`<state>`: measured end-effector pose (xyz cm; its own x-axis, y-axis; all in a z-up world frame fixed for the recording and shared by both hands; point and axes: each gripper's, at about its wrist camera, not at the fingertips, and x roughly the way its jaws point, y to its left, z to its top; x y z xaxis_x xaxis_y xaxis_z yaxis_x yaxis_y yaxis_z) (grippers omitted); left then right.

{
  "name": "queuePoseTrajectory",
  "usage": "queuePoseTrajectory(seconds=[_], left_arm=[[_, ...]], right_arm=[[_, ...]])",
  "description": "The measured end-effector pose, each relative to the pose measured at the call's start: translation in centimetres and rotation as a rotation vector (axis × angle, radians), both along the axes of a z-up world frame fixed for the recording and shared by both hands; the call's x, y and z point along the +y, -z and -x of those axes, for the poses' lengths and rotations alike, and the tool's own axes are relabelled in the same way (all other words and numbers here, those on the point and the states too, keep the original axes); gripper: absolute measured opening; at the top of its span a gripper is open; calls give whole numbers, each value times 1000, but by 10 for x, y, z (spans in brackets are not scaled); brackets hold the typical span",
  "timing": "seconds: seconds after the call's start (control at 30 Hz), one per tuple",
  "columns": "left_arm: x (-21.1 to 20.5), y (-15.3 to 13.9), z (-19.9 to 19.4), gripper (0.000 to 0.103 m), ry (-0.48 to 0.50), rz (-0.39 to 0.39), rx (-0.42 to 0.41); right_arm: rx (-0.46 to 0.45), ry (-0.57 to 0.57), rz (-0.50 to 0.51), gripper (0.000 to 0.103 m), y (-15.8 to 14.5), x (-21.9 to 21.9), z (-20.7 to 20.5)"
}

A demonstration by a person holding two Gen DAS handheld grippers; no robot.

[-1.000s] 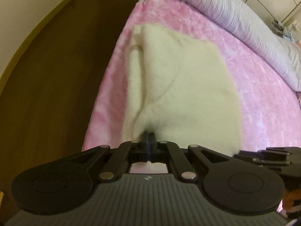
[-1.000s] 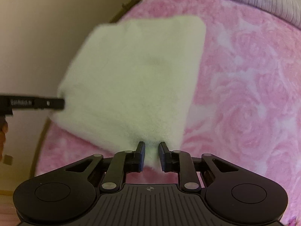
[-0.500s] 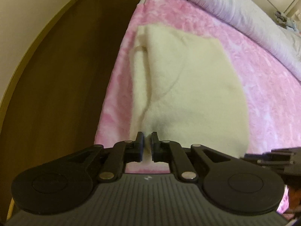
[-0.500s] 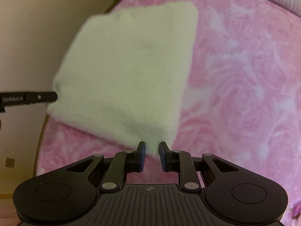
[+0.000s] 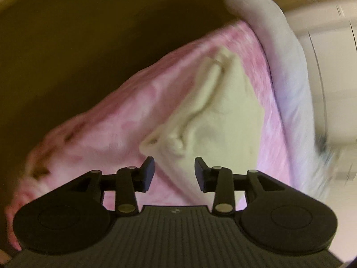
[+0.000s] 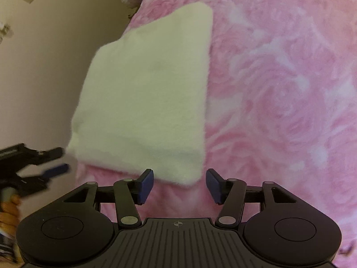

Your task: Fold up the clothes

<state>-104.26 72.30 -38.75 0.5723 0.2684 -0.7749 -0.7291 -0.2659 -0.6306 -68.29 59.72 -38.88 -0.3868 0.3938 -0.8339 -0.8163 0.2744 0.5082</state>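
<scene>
Cream garment (image 6: 147, 93) lies folded on the pink bed (image 6: 279, 89). Left gripper (image 5: 174, 171) and right gripper (image 6: 179, 183): jaws wide apart, holding nothing. Left view blurred; probably flatten the left-edge ridge before regrasping.

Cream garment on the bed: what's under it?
The folded cream garment lies flat on the pink floral blanket, which shows along its far, right and near edges. Whatever sits directly beneath the fabric is covered. Both grippers are open and clear of it.
</scene>
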Motion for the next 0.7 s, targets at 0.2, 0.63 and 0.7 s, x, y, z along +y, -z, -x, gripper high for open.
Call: queuePoseTrajectory(seconds=[0.2,0.63,0.7], left_arm=[[7,9,-3,28,-33,-44,13],[16,-27,-38,25,176,-158,282],[11,-48,-49,28,196,-203,367]], right_arm=[[17,35,7,35,5,4,3],[-72,-13,54,34,3,11,12],[-153,-70,36,35,-13,12,16]])
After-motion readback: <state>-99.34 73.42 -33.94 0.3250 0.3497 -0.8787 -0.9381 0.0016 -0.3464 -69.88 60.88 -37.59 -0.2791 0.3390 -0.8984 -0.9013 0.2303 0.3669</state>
